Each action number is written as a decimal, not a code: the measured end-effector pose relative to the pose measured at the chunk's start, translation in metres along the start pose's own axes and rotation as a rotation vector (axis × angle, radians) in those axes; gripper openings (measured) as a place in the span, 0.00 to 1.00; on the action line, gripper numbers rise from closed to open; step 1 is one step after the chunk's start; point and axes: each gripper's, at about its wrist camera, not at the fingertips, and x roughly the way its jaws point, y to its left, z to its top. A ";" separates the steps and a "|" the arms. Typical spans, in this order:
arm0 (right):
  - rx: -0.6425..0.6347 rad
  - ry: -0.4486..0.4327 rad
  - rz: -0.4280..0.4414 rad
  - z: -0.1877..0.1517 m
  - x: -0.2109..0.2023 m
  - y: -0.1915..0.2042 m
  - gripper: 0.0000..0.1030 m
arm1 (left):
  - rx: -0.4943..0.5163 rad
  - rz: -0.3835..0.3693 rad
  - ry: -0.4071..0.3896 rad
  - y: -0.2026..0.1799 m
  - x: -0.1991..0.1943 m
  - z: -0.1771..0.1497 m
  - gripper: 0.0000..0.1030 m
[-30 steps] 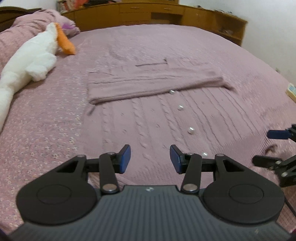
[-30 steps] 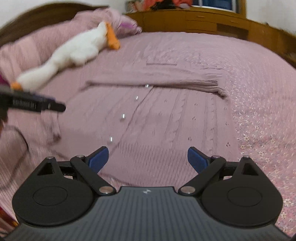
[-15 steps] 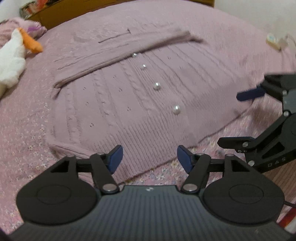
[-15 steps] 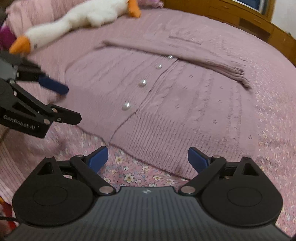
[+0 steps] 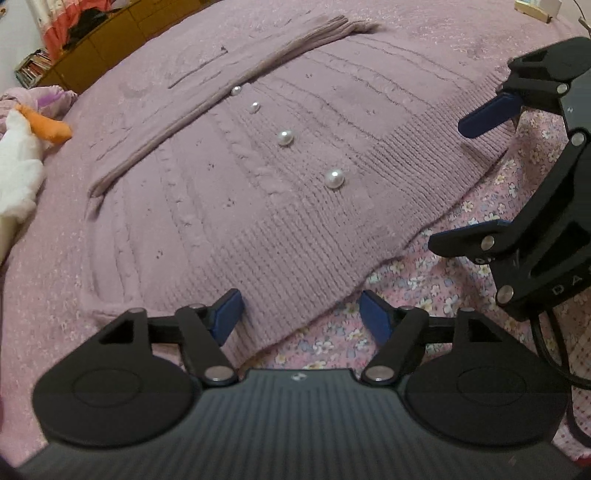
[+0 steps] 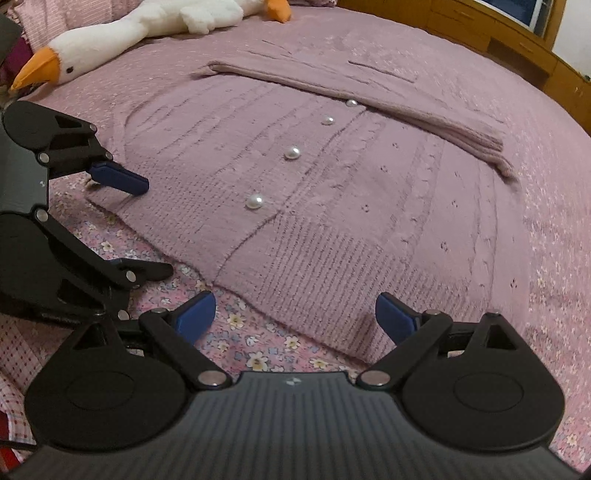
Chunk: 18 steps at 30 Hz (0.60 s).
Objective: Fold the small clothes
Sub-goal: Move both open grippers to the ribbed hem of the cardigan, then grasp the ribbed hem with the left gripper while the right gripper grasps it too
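A pink knit cardigan (image 5: 229, 192) with pearl buttons (image 5: 334, 178) lies flat on the bed, its sleeves folded across the top. It also shows in the right wrist view (image 6: 332, 192). My left gripper (image 5: 301, 317) is open and empty just above the cardigan's ribbed hem, near its left corner. My right gripper (image 6: 295, 317) is open and empty at the hem near its right corner. The right gripper also shows in the left wrist view (image 5: 480, 173), and the left gripper in the right wrist view (image 6: 147, 229), each open over the hem.
The bed has a pink floral sheet (image 5: 436, 295). A white plush goose (image 6: 147, 22) with an orange beak lies at the far left. Wooden cabinets (image 6: 517, 40) stand beyond the bed. A small box (image 5: 532, 7) lies at the far right edge.
Both grippers have pulled back and come down to the cardigan's bottom hem, turning toward each other. The cardigan has not moved.
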 end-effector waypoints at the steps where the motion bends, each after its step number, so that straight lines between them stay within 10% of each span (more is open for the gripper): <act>1: 0.005 0.003 0.001 -0.001 0.002 -0.001 0.94 | -0.007 -0.005 -0.002 0.001 0.001 0.000 0.72; 18: -0.018 0.043 -0.051 0.000 0.020 0.010 0.94 | -0.129 0.026 -0.061 0.025 0.005 0.013 0.70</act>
